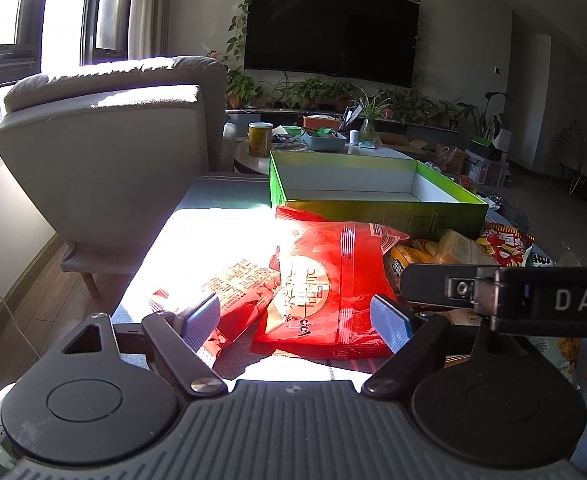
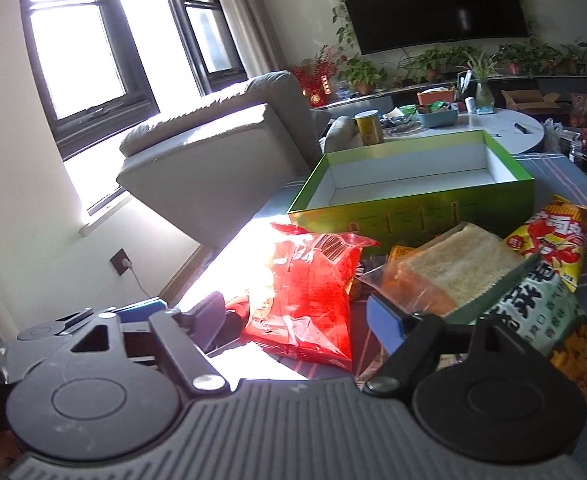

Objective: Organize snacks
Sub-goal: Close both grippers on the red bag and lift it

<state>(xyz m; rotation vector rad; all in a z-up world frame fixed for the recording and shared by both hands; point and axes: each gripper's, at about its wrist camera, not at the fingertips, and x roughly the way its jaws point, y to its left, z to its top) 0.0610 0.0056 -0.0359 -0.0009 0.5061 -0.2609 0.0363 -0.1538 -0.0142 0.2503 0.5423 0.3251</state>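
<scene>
Left tongs (image 1: 297, 320): spread wide, low over the counter (image 1: 213, 224), holding nothing; the red snack bag (image 1: 325, 284) lies between the blue pads.
Right tongs (image 2: 297, 322): also spread and holding nothing, tilted, facing the red snack bag (image 2: 309, 292) and a clear-wrapped bread pack (image 2: 453, 272).
Writing: "DAS" on the right tool's black body (image 1: 553, 300); the bag's print looks Korean, too glared to read.
Green box (image 1: 373, 196): open, just behind the snacks.
</scene>
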